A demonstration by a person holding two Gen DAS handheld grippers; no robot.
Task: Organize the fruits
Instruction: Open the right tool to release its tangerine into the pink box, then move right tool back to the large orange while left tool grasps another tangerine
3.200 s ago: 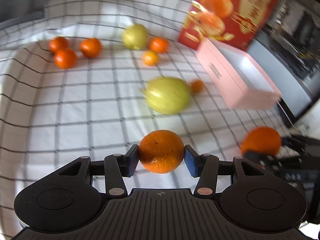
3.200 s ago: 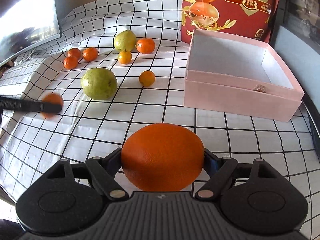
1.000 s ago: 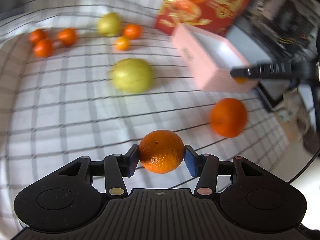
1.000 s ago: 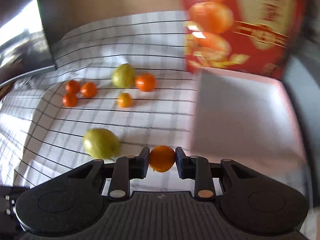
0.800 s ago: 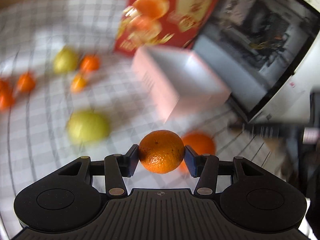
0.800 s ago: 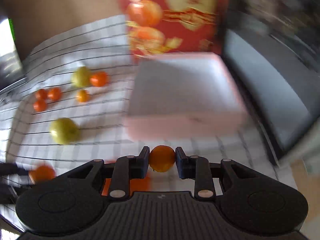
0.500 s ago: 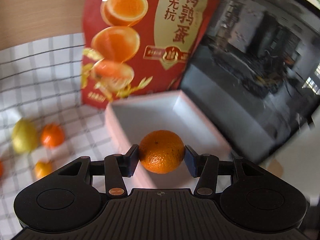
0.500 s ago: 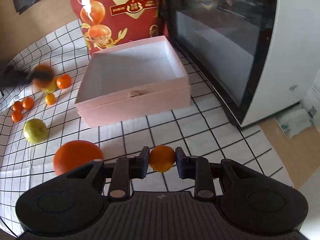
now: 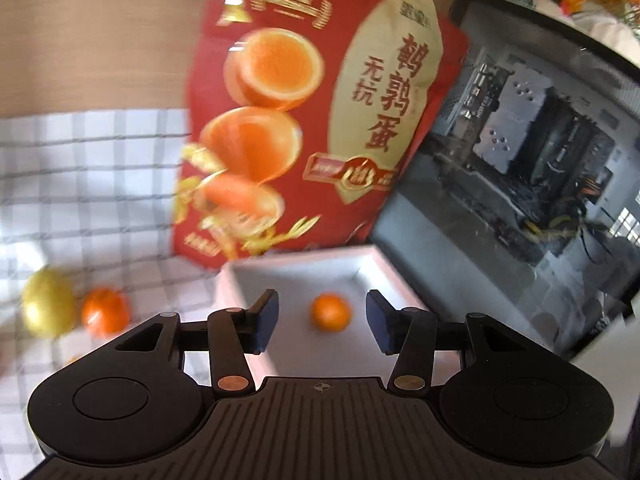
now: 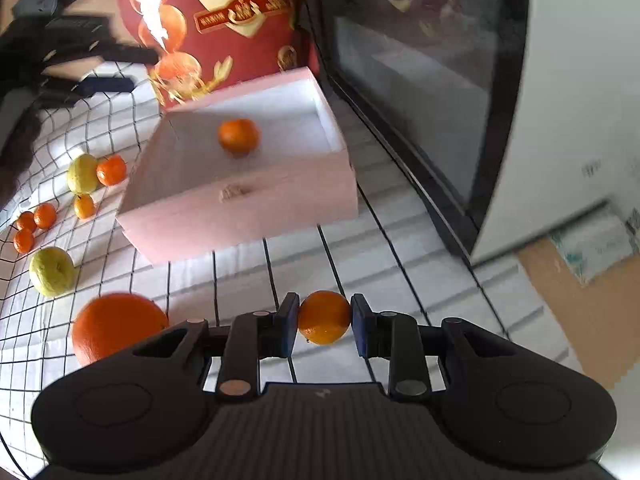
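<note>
We see the left gripper (image 9: 322, 320) above the pink box (image 10: 248, 216), its jaws apart with nothing between them; a mandarin (image 9: 331, 312) lies on the white floor of that box. The right gripper (image 10: 324, 326) is clamped on a small orange (image 10: 324, 317) over the checked cloth (image 10: 400, 240) on the desk, in front of the box. Left of it on the cloth sit 1 large orange (image 10: 118, 326), 2 green fruits (image 10: 52, 271) and several small mandarins (image 10: 30, 226). A red bag (image 9: 312, 120) stands behind the box, beside a dark glass-fronted case (image 9: 520, 168).
</note>
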